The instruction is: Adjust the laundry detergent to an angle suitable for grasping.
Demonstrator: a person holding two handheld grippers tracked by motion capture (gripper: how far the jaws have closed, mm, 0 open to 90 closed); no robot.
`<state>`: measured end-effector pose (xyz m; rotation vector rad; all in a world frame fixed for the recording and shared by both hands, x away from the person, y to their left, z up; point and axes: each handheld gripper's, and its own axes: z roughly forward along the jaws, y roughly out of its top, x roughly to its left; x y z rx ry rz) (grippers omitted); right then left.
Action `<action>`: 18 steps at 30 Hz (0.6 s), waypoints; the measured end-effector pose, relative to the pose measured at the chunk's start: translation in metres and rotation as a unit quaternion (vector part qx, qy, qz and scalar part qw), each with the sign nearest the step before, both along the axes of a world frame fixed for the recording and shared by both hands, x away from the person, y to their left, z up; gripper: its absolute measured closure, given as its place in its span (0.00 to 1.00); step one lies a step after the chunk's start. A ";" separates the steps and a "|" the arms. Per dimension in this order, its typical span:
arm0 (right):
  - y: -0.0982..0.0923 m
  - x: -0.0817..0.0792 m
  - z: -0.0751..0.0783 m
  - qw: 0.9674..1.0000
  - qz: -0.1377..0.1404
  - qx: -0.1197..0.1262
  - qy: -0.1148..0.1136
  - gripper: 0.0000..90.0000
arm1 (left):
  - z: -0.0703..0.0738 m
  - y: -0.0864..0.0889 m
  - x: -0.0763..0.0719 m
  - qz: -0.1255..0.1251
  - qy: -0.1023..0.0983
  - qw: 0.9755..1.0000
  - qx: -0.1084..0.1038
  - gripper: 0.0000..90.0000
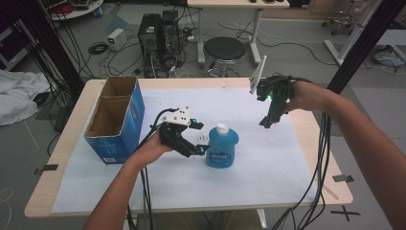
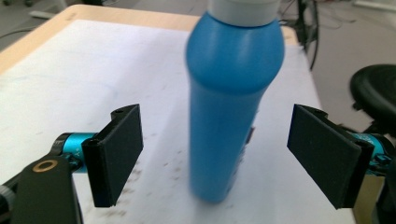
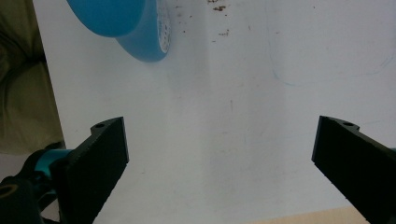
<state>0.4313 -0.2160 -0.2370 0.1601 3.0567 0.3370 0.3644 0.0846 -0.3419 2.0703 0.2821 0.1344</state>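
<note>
Bracketing: left gripper (image 1: pixel 201 143) sits mid-frame in the high view, jaws spread wide either side of the blue bottle (image 1: pixel 222 147), no contact yet.
Bottle: upright on the white sheet (image 1: pixel 268 167), centre of frame, white cap on top; in the left gripper view it stands between the two pads (image 2: pixel 122 151), nearer neither.
Right gripper (image 1: pixel 267 122): raised at upper right, well apart from the bottle, jaws spread, nothing held.
Box: blue cardboard box (image 1: pixel 125 120), open top, left of frame.
Risk: bottle is tall and narrow-based, so a one-sided pad touch would likely tip or slide it.
Risk 2: smooth rounded plastic may slip if pinched high near the shoulder.
</note>
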 end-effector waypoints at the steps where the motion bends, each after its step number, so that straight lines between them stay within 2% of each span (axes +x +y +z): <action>1: 0.000 0.000 0.000 1.000 0.000 0.000 0.000 0.03 | 0.003 0.002 0.001 0.008 0.006 1.000 0.005 0.20; 4: -0.001 0.000 0.001 1.000 0.000 0.000 0.000 0.03 | 0.012 0.004 0.005 0.025 0.018 0.999 0.026 0.20; 7: -0.002 -0.001 0.001 1.000 -0.001 0.001 -0.001 0.03 | 0.023 0.005 0.009 0.071 0.044 0.996 0.026 0.20; 8: -0.002 -0.001 0.001 1.000 -0.001 0.001 -0.001 0.03 | 0.026 0.005 0.009 0.064 0.033 0.997 0.038 0.20; 9: -0.002 -0.001 0.001 1.000 0.000 0.002 -0.002 0.03 | 0.029 0.005 0.008 0.050 0.012 0.997 0.057 0.20; 10: -0.002 -0.002 0.001 1.000 0.000 0.002 -0.002 0.03 | 0.031 0.005 0.007 0.048 0.006 0.997 0.065 0.20; 12: -0.003 -0.003 0.001 1.000 -0.001 0.002 -0.002 0.03 | 0.036 0.005 0.007 0.049 0.006 0.996 0.071 0.20; 14: -0.004 -0.002 0.001 1.000 -0.001 0.002 -0.003 0.03 | 0.041 0.005 0.006 0.037 0.001 0.996 0.085 0.20; 16: -0.004 -0.002 0.001 1.000 0.001 0.004 -0.004 0.03 | 0.046 0.004 0.006 0.031 -0.004 0.994 0.108 0.20; 18: -0.004 -0.003 0.001 1.000 0.001 0.005 -0.004 0.03 | 0.050 0.003 0.006 0.014 -0.009 0.991 0.133 0.20</action>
